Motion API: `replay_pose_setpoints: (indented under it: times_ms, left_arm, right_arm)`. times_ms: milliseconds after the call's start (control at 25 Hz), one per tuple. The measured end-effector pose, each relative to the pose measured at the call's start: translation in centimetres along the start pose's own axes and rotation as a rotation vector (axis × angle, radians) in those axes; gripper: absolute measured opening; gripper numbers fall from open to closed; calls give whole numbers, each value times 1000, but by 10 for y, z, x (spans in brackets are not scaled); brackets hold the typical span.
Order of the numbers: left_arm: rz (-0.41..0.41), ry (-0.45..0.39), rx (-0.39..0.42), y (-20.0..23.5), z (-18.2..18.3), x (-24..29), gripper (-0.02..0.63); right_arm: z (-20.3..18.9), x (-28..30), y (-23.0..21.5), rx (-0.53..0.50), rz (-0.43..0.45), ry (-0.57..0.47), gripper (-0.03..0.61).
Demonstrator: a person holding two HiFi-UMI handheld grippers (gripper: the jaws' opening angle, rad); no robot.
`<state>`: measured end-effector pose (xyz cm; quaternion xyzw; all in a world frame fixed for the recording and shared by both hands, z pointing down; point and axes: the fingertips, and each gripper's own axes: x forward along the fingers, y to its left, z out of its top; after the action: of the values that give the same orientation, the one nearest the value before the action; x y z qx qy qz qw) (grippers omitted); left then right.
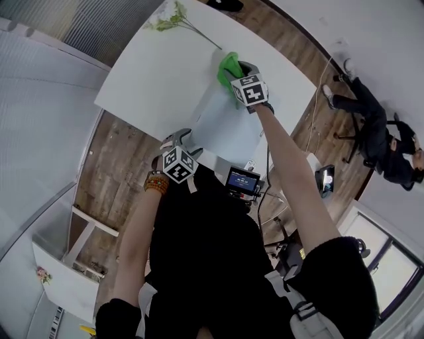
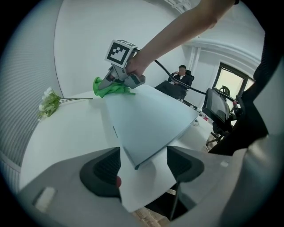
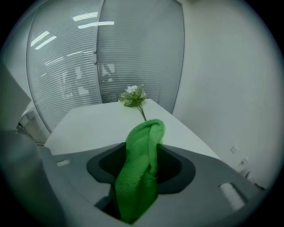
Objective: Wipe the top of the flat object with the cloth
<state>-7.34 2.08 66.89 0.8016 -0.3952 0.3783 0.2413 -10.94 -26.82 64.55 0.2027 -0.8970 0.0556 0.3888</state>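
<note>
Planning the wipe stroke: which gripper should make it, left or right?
Right. The green cloth sits between the right gripper's open jaws at the flat object's far corner, though they would likely need to close first. The left gripper brackets the near corner.

The right arm [image 1: 295, 179] reached forward, right gripper [image 1: 236, 71] angled down, jaws apart with the cloth [image 3: 138, 175] between them. The left arm [image 1: 136, 232] was bent close, left gripper [image 1: 183, 139] angled down, jaws apart.

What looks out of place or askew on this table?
Only the flowers: they lie loose at the far end of the table, with no vase. The flat object lies flat and looks intact.
</note>
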Motion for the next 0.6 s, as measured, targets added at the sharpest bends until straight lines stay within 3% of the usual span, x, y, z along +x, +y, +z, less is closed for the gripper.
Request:
replay_pose_setpoints:
  times_ms: [280,600]
  left_arm:
    - [9,30,56,-3,-1,2,341]
    - [27,32,46,-1,-2,2,342]
  right_arm:
    - [-3,-7,18,-58,10,-44,218]
    - [-7,-20,55,-103,84,-75,210]
